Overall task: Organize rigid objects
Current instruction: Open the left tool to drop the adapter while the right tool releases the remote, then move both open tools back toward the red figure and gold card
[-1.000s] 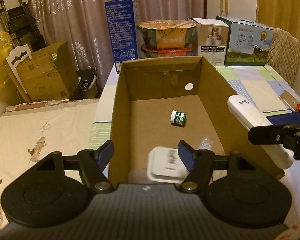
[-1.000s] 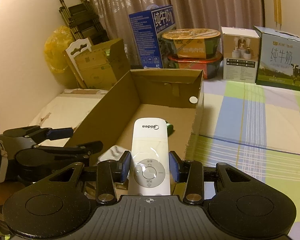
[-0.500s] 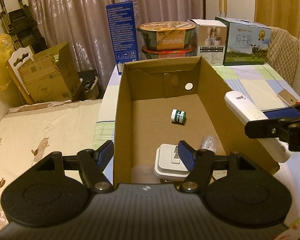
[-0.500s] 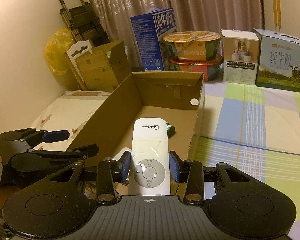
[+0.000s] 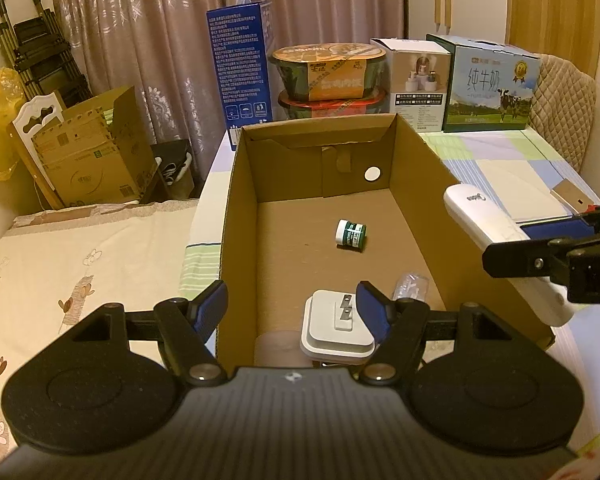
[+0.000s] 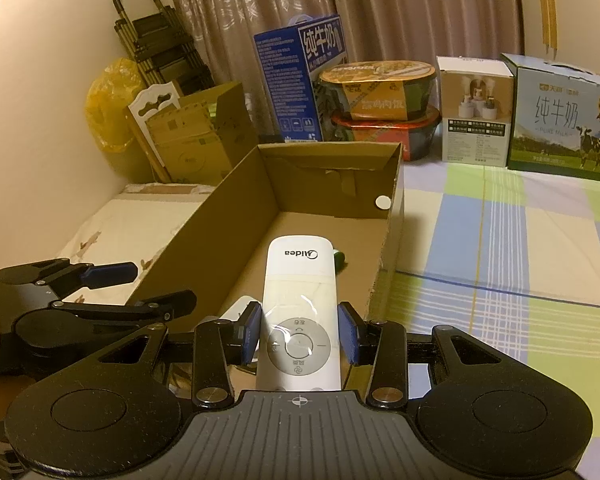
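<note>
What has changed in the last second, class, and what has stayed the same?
The white plug, blurred and tilted a second ago, has settled flat on the floor of the box, below the open left gripper. Nothing was grasped. The right gripper stays shut on the remote; the jar has not moved.

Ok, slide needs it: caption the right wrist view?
Right gripper holding white remote over open cardboard box.

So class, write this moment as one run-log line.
right gripper: shut on white remote, above cardboard box | left gripper: open, empty | in box: green jar, white adapter
</note>
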A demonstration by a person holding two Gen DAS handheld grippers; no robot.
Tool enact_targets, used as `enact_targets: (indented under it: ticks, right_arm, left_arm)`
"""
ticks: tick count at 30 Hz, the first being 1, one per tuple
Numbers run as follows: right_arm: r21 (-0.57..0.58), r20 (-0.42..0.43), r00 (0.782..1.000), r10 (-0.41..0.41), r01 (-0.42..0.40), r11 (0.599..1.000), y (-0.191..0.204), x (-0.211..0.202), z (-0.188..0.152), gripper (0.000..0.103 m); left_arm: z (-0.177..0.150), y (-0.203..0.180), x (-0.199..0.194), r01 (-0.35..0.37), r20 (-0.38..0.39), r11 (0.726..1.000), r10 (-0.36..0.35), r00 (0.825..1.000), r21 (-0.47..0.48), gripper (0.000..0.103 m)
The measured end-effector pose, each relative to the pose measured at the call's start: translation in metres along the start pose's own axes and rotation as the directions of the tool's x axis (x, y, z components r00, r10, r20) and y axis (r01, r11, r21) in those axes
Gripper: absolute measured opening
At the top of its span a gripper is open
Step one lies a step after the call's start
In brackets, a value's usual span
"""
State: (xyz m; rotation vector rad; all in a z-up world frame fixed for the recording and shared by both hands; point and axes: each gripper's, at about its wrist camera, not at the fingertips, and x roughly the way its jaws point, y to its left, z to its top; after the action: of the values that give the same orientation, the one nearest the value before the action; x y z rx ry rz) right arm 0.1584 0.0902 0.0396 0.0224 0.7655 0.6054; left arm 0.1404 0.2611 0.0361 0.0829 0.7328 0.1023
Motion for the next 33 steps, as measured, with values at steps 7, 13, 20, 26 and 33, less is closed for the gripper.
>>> enact_targets:
  ticks: [7,13,20,26,33]
  right_arm:
    - [0.022,-0.003,1.000,0.002,-0.002,1.000,-0.003,0.003,-0.001,0.038]
    - [0.039,0.028,0.999,0.017,-0.018,0.999,-0.005,0.004,0.000,0.038]
    - [0.065,0.082,0.996,0.039,-0.045,0.997,-0.009,-0.008,0.005,0.049]
    - [0.065,0.080,0.996,0.027,-0.032,0.997,-0.012,-0.019,0.003,0.049]
    - [0.063,0.095,0.995,0.008,-0.014,0.998,-0.016,-0.045,-0.004,0.049]
  left_arm:
    - [0.000,0.000,0.000,0.000,0.002,1.000,0.000,1.000,0.000,0.067]
    - [-0.001,0.000,0.002,0.000,0.003,1.000,0.000,1.000,-0.003,0.067]
    - [0.000,0.000,0.000,-0.003,0.009,1.000,0.003,1.000,-0.002,0.070]
    - [0.002,-0.007,-0.010,0.000,0.016,1.000,0.000,1.000,-0.002,0.074]
    - [0.002,-0.017,-0.029,0.004,0.031,1.000,-0.003,1.000,-0.023,0.077]
